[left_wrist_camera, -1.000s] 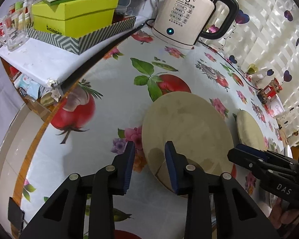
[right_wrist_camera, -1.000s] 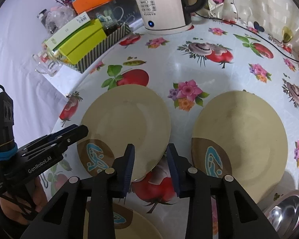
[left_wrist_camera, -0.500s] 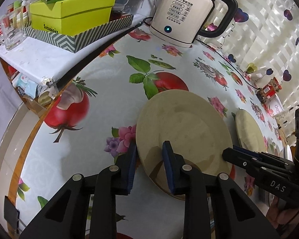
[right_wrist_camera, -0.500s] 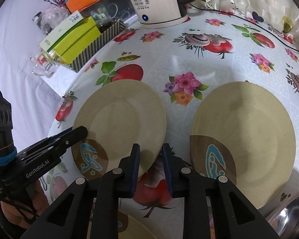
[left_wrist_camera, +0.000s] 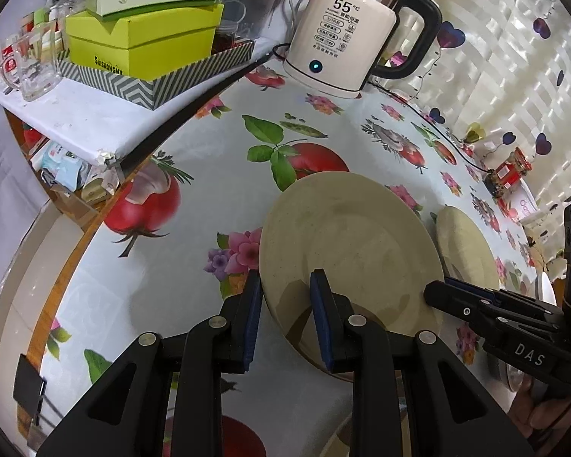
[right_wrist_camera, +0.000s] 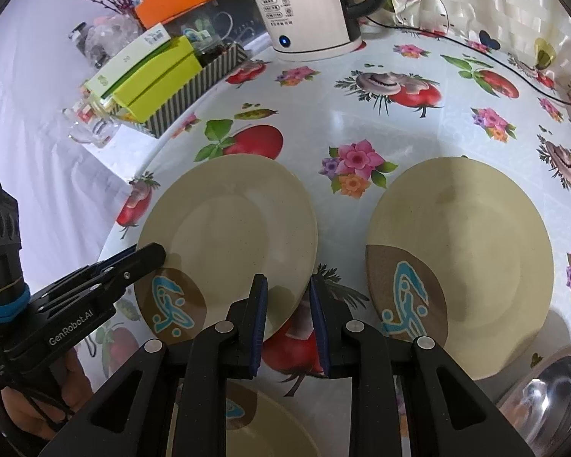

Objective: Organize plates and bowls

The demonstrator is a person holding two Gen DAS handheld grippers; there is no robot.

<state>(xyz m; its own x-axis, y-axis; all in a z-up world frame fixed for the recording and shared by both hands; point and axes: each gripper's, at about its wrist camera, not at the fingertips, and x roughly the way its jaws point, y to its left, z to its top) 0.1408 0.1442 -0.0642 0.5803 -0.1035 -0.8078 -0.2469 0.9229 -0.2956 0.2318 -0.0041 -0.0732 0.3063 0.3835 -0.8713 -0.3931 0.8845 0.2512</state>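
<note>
Gripping opposite sides of one beige plate [right_wrist_camera: 228, 228], centre-left of the right wrist view: left gripper [left_wrist_camera: 285, 316] and right gripper [right_wrist_camera: 287, 316], each narrowed to a small gap with the plate's rim between its pads, jaws having just been closing. Second plate [right_wrist_camera: 468, 251] lies flat at centre-right, apart from the first; third plate [right_wrist_camera: 255, 419] at the bottom edge; steel bowl [right_wrist_camera: 544, 392] at lower right. Judged early: nothing stacked yet, all three plates and the bowl still separate on the floral tablecloth [right_wrist_camera: 361, 114].
</note>
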